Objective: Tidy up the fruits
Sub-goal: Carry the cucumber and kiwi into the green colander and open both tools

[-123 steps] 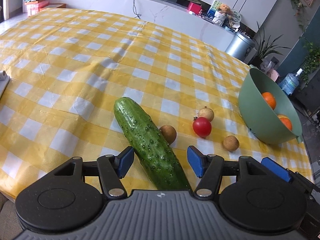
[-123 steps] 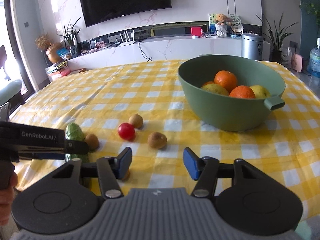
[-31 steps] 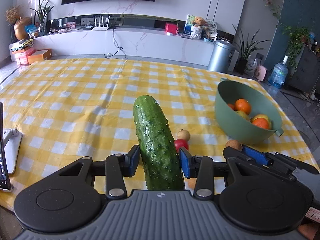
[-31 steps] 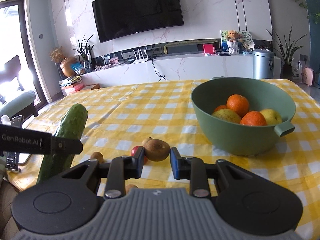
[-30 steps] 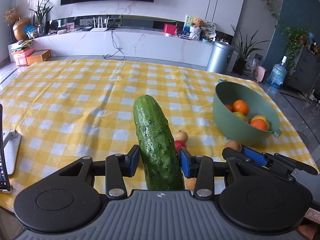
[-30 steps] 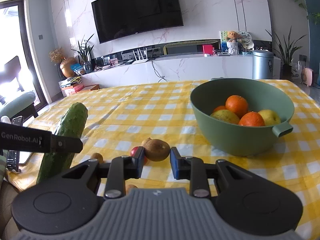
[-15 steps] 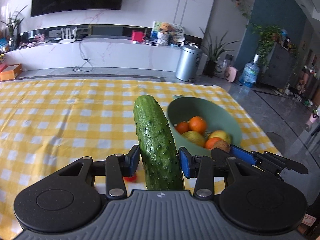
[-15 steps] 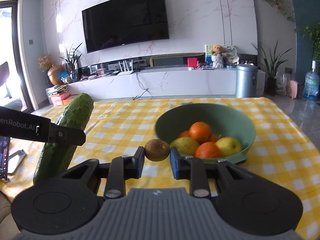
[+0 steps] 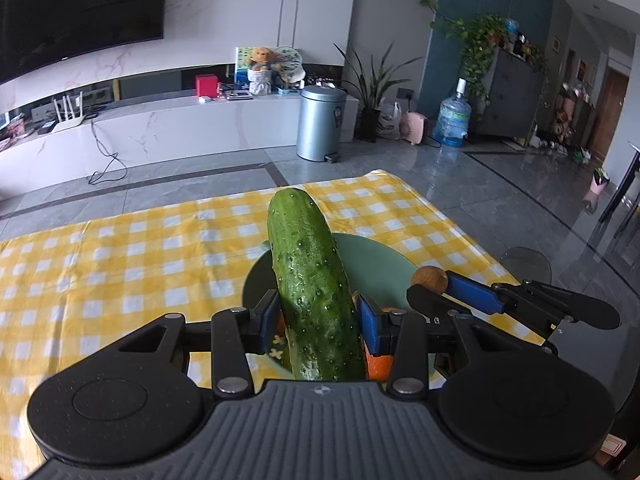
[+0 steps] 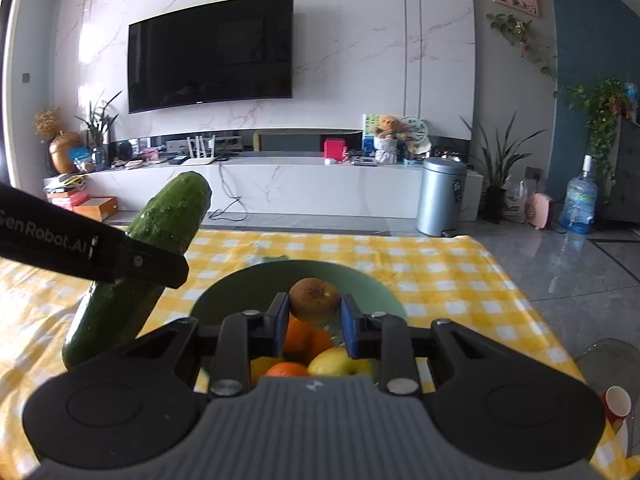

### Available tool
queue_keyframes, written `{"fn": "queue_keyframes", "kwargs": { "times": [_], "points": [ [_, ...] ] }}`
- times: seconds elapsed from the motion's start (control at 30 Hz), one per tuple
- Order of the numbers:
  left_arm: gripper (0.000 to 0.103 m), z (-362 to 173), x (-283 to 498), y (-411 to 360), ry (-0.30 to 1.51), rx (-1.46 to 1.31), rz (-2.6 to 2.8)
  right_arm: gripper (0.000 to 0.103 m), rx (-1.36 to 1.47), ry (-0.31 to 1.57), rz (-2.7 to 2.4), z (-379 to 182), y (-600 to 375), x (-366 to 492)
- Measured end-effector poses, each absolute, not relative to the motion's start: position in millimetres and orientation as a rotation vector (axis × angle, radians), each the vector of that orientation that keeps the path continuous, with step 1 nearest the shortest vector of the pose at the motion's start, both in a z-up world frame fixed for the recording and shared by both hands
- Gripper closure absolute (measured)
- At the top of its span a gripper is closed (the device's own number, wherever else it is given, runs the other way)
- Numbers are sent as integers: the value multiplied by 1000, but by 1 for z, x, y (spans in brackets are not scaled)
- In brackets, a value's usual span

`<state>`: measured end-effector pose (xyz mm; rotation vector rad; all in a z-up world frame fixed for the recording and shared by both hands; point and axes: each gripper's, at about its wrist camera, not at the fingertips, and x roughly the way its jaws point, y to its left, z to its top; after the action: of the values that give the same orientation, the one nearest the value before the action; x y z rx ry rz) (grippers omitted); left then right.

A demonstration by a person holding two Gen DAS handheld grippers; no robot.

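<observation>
Left gripper (image 9: pixel 318 326) clamped on cucumber (image 9: pixel 312 292), held above green bowl (image 9: pixel 376 264). Right gripper (image 10: pixel 314 326) clenched on small brown fruit (image 10: pixel 314 300), over bowl holding oranges (image 10: pixel 306 340) and yellow apple (image 10: pixel 340 364). Bowl resting on checkered counter (image 10: pixel 460 280).

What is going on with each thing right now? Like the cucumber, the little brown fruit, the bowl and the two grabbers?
cucumber: held in the air, over the bowl.
small brown fruit: pinched, above the bowl.
green bowl: upright on the table, oranges and yellow fruit inside.
left gripper: shut on the cucumber.
right gripper: shut on the brown fruit.
checked tablecloth: spread flat over the table.
</observation>
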<state>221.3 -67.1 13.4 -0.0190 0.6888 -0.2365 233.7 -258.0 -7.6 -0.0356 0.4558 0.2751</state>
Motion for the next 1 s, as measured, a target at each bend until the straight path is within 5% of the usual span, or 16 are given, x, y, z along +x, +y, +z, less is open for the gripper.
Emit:
{"fn": "queue_keyframes", "kwargs": {
  "times": [1.0],
  "points": [
    [56, -43, 274, -79, 875, -18, -231, 79, -17, 580, 221, -63, -259, 282]
  ]
}}
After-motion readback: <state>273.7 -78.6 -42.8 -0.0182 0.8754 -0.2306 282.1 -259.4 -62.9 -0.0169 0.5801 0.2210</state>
